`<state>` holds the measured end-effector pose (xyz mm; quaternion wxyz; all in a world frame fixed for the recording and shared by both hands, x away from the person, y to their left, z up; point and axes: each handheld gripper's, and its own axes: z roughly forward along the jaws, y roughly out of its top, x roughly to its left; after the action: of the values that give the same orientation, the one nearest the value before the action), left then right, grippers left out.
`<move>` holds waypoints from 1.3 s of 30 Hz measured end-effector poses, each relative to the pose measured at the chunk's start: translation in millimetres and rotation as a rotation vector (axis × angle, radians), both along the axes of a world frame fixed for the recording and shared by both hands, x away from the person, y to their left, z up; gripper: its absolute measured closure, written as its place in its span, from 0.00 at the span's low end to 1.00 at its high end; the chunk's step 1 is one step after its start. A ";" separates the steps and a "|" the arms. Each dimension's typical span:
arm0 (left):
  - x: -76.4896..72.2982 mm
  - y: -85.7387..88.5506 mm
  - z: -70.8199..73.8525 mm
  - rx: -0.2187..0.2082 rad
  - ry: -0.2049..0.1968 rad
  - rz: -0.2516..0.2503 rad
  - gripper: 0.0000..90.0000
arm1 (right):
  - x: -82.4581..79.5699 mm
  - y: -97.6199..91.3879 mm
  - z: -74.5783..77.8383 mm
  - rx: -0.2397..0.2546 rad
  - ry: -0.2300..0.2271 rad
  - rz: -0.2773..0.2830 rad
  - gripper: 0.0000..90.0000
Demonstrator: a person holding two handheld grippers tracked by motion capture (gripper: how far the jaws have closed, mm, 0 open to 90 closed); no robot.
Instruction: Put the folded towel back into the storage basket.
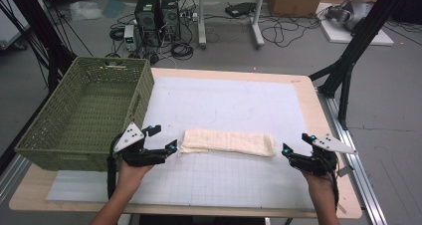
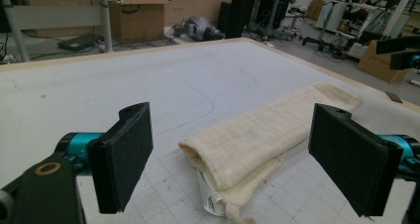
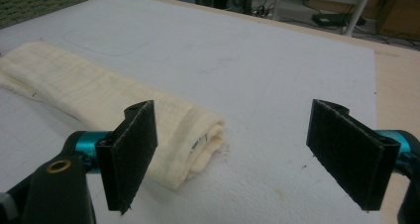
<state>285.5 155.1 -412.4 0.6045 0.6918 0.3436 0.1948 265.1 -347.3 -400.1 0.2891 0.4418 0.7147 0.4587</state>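
1. The cream-coloured cotton towel lies folded into a long narrow band at the centre of the high view, flat on the white gridded mat that covers the desk. Judging by its layered edges, the folding looks largely done.
2. Your left gripper sits at the lower left of the high view, just beside the towel's left end. Its jaws are spread wide and pinch nothing; in the left gripper view the towel end with its small white label lies between them but apart from both pads.
3. Your right gripper sits at the lower right, near the towel's right end but clear of it. Its jaws are also spread and empty.
4. The green woven plastic basket stands empty at the left of the high view, on the desk's edge.
5. What seems left: grip both ends, perhaps fold once more, and probably carry the towel into that basket. No lifting has started.
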 end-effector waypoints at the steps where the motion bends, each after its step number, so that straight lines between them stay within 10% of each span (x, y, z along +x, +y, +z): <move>1: 0.1 -0.2 0.0 0.004 0.000 0.000 0.20 | 0.3 0.0 -0.1 -0.002 -0.003 0.002 0.20; 27: 37.5 -16.6 16.6 0.054 0.110 0.007 0.25 | -0.5 -0.4 1.1 -0.009 -0.002 0.002 0.21; 33: 51.7 -21.4 7.1 0.054 0.187 0.041 0.24 | -0.2 -0.9 0.3 -0.001 0.003 -0.003 0.21; 39: 63.4 -29.1 -8.8 0.154 0.273 0.062 0.26 | 1.0 -0.5 -0.9 -0.011 0.009 0.003 0.21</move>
<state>348.9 126.1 -421.2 0.4911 0.7452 0.4279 0.1430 266.1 -347.7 -400.9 0.2876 0.4413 0.7193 0.4529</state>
